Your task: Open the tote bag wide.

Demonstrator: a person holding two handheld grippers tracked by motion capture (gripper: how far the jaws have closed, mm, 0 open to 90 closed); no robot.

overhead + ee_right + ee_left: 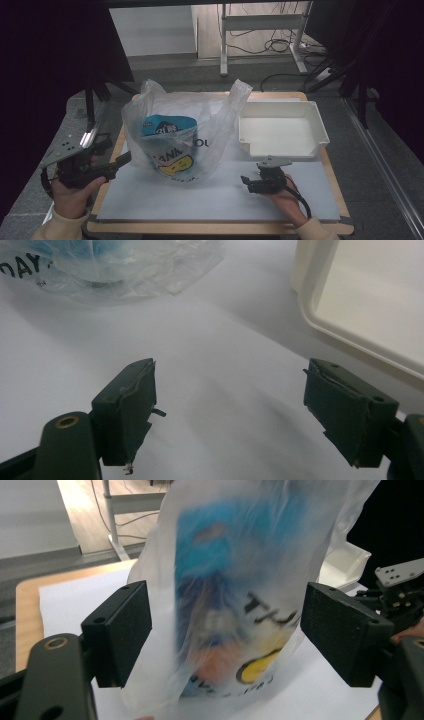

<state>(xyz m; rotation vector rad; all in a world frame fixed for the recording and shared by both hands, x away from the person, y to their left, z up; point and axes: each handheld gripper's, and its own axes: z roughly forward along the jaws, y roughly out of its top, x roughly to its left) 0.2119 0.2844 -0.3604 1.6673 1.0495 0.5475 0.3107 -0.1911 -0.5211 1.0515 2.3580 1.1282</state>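
Plastic bag (187, 132) is standing mid-frame; left gripper (120, 161), fingers spread wide, touching nothing, should be closing squarely on a handle, right gripper (248, 183) idling wide too.

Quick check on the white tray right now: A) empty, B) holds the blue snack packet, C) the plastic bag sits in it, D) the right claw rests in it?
A: the white tray shows a bare inside, while the blue snack packet sits inside the plastic bag on the mat to its left, and the right claw rests on the mat in front of the tray.
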